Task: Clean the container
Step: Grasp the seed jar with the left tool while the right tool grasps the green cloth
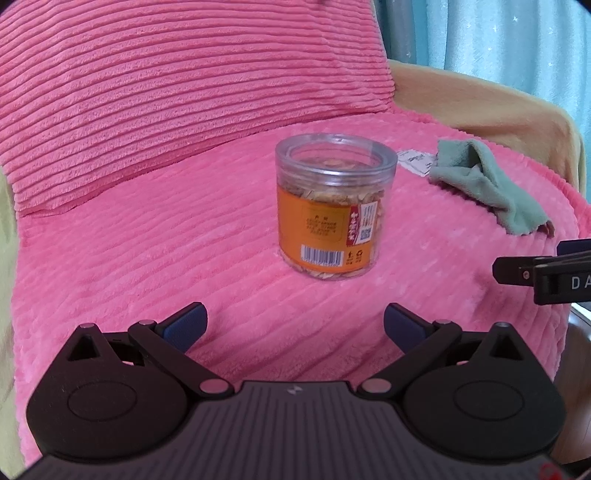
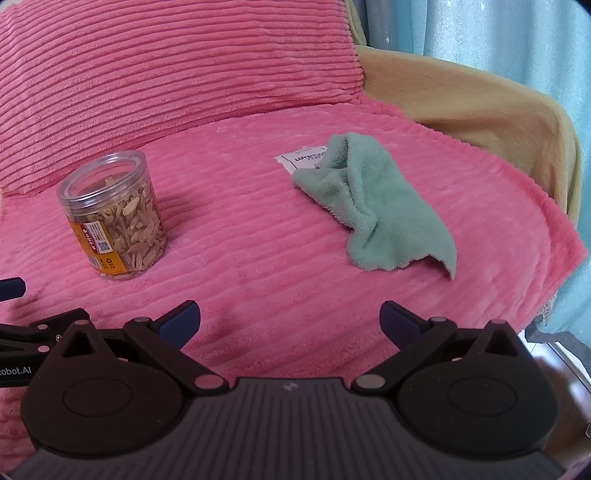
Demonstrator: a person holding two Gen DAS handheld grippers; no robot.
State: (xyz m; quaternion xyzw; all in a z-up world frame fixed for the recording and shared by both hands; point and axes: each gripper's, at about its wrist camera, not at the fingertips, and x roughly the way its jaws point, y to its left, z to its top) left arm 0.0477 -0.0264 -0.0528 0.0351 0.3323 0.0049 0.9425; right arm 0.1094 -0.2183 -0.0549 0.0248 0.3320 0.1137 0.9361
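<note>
So the container is parked upright on the pink ribbed blanket, pretty much dead centre in the left wrist view. It's a clear plastic jar with a clear lid, an orange label with a barcode wrapped round it, and pale dried flakes packed inside. In the right wrist view the same jar is seen off to the left.

The left gripper is held low in front of the jar, jaws spread wide, nothing gripped, blue pads well clear of the plastic. The right gripper is kept just as wide and empty, pointed at bare blanket.

A crumpled green cloth is laid on the blanket to the right of the jar, well apart from it, with a white paper tag tucked partly under its far edge. A big pink striped cushion is propped behind everything, and a tan cover and light blue curtain are visible further back on the right.
</note>
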